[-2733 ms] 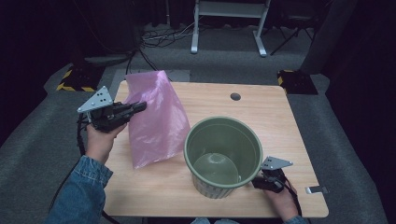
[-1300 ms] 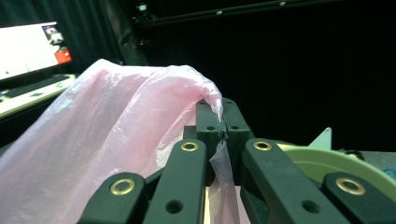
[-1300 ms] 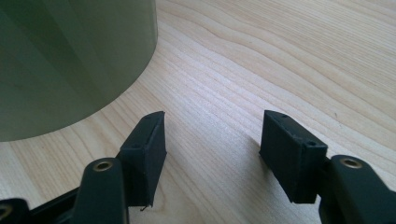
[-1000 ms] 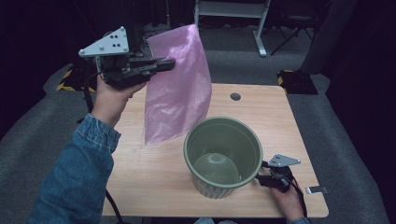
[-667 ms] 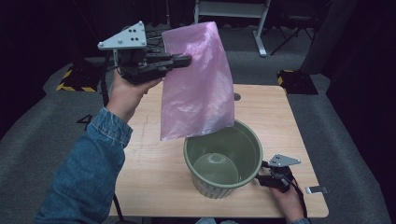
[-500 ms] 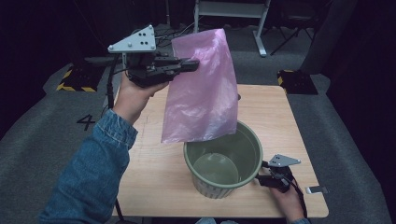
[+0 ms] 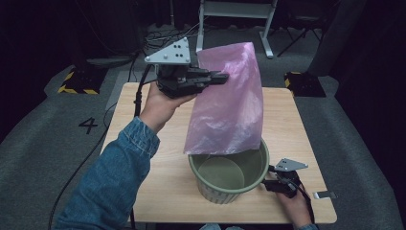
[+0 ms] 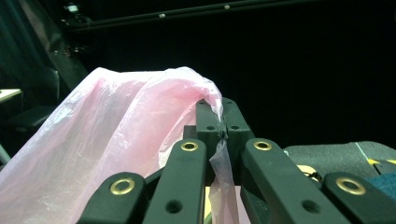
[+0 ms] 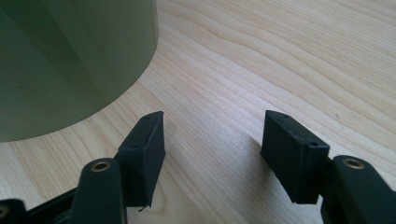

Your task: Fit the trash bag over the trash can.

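1. The left gripper (image 7: pixel 221 76), raised above the desk (image 7: pixel 153 158), pinches the top edge of a pink plastic bag (image 7: pixel 227 108) between jaws pressed together.
2. The bag hangs down, its bottom at the rim of a green bucket (image 7: pixel 230 184) near the desk's front edge.
3. The right gripper (image 9: pixel 210 140) rests on the desk just beside the bucket, toward the front right corner, jaws spread and holding nothing.

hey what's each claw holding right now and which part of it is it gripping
The left claw pinches the pink plastic bag by its top edge. The right claw is open, holding nothing.
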`<state>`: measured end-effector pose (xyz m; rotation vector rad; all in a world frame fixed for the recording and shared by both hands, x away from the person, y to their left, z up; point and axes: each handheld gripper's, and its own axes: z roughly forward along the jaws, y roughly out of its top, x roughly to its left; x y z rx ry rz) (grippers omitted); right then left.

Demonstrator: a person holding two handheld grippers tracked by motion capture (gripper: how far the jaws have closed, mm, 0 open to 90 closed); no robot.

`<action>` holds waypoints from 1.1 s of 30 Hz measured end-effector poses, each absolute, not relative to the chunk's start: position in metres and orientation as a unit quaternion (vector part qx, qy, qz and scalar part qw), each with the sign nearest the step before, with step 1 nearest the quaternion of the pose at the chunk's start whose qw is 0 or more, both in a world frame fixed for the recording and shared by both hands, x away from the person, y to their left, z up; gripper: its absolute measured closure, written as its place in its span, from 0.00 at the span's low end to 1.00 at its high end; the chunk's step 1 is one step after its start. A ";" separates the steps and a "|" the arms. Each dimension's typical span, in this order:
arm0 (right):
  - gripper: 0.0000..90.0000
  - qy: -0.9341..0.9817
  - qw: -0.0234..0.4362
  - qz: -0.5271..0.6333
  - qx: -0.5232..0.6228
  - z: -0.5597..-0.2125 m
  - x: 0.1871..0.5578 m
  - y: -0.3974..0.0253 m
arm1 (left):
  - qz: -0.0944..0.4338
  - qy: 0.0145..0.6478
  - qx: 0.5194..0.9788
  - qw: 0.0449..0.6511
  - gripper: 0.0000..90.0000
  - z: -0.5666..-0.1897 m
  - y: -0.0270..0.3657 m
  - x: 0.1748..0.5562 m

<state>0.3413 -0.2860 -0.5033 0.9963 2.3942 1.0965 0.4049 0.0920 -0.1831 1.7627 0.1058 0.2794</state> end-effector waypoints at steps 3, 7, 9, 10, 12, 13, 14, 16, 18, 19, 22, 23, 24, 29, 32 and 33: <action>0.44 0.839 0.162 0.384 0.349 -0.503 0.341 -0.286 | 0.118 0.042 0.771 0.624 0.98 -0.189 0.082 0.405; 0.44 0.839 0.162 0.384 0.349 -0.503 0.341 -0.286 | 0.109 0.036 0.777 0.619 0.98 -0.198 0.073 0.405; 0.44 0.840 0.163 0.384 0.348 -0.503 0.341 -0.286 | 0.105 0.037 0.780 0.616 0.98 -0.203 0.069 0.405; 0.44 0.840 0.163 0.384 0.348 -0.503 0.341 -0.286 | 0.103 0.037 0.782 0.613 0.98 -0.206 0.068 0.406; 0.44 0.840 0.163 0.384 0.348 -0.503 0.341 -0.286 | 0.101 0.038 0.783 0.612 0.98 -0.209 0.067 0.406; 0.44 0.840 0.163 0.384 0.348 -0.503 0.341 -0.286 | 0.099 0.041 0.785 0.611 0.98 -0.213 0.067 0.405; 0.44 0.840 0.163 0.384 0.348 -0.503 0.341 -0.286 | 0.096 0.042 0.786 0.609 0.98 -0.218 0.067 0.405; 0.44 0.840 0.163 0.384 0.348 -0.503 0.341 -0.286 | 0.094 0.043 0.788 0.607 0.98 -0.223 0.067 0.403; 0.44 0.840 0.163 0.384 0.348 -0.503 0.341 -0.286 | 0.091 0.043 0.789 0.606 0.98 -0.228 0.067 0.401; 0.44 0.840 0.162 0.384 0.348 -0.503 0.341 -0.286 | 0.091 0.044 0.790 0.605 0.98 -0.230 0.067 0.400; 0.44 0.840 0.162 0.384 0.348 -0.503 0.341 -0.286 | 0.089 0.044 0.791 0.603 0.98 -0.238 0.067 0.397; 0.44 0.840 0.162 0.384 0.348 -0.503 0.341 -0.286 | 0.086 0.044 0.793 0.602 0.98 -0.241 0.067 0.396; 0.44 0.840 0.162 0.384 0.348 -0.503 0.341 -0.286 | 0.085 0.045 0.794 0.601 0.98 -0.243 0.068 0.395; 0.44 0.840 0.162 0.384 0.348 -0.503 0.341 -0.286 | 0.079 0.045 0.801 0.591 0.98 -0.257 0.068 0.390; 0.44 0.840 0.162 0.384 0.348 -0.503 0.341 -0.286 | 0.071 0.047 0.806 0.586 0.98 -0.265 0.070 0.388; 0.44 0.840 0.162 0.384 0.348 -0.503 0.341 -0.286 | 0.071 0.049 0.808 0.583 0.98 -0.268 0.071 0.387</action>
